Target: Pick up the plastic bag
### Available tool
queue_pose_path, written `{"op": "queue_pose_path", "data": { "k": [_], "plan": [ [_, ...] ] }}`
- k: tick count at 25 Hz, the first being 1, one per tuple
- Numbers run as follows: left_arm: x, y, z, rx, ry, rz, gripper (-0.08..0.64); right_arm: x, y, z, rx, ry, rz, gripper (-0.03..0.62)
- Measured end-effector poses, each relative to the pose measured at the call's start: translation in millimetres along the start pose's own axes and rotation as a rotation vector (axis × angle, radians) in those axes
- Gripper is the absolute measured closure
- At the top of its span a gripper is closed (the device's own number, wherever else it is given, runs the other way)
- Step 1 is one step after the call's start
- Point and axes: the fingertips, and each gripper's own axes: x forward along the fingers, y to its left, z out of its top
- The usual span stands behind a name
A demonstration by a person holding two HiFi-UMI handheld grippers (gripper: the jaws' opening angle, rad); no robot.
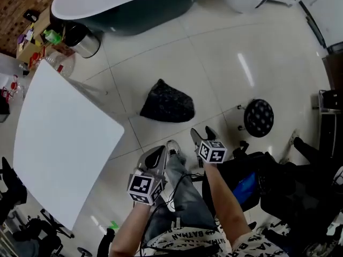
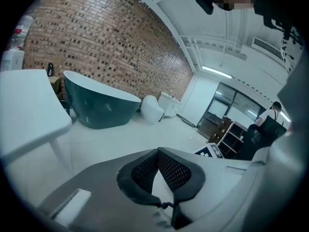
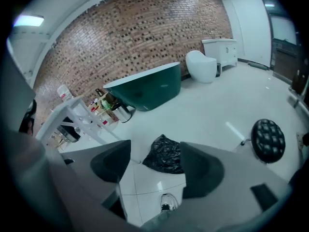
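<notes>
The black plastic bag (image 1: 167, 103) lies crumpled on the pale tiled floor, in front of the person's feet. In the right gripper view the bag (image 3: 165, 153) shows on the floor beyond and between the two jaws, well away from them. My right gripper (image 1: 203, 135) (image 3: 154, 164) is held above the floor, open, with nothing between its pads. My left gripper (image 1: 156, 157) (image 2: 158, 152) hangs lower left of the bag, its mesh pads meeting at the tips, shut on nothing, and pointed across the room rather than at the bag.
A white table (image 1: 59, 143) stands at the left, a dark green bathtub (image 1: 123, 7) at the back, with a metal bin (image 1: 86, 44) beside it. A black round stool (image 1: 259, 118) stands right of the bag. The person's shoe (image 1: 172, 148) rests between the grippers.
</notes>
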Motion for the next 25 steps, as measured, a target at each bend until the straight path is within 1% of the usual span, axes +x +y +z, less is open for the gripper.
{"op": "queue_pose_path", "data": {
  "k": [2,5,8,11,14,18,20,21,23,25],
  "plan": [
    [40,16,-22,-0.011,0.009,-0.001,0.56,46,-31,-9,0.021,0.013,-0.023,0.256],
    [100,51,-59,-0.034,0.025,0.005,0.56,118,-64,-27,0.036,0.044,-0.035,0.256],
    [151,89,-102,-0.05,0.059,0.017,0.56,181,-90,-58,0.023,0.094,-0.047,0.256],
    [187,125,-146,-0.061,0.101,0.028,0.56,233,-113,-97,0.002,0.143,-0.062,0.256],
    [214,152,-179,-0.058,0.121,0.036,0.56,279,-143,-136,0.023,0.186,-0.089,0.256],
    [236,180,-213,-0.075,0.114,0.053,0.56,332,-179,-177,0.071,0.223,-0.124,0.256],
    [244,189,-226,-0.079,0.105,0.053,0.56,352,-195,-189,0.106,0.211,-0.14,0.252],
    [248,193,-232,-0.083,0.099,0.053,0.56,361,-204,-194,0.133,0.203,-0.148,0.225],
    [255,203,-243,-0.096,0.085,0.058,0.56,376,-221,-204,0.189,0.197,-0.168,0.225],
    [264,212,-252,-0.103,0.07,0.063,0.56,391,-234,-214,0.214,0.204,-0.183,0.224]
  ]
}}
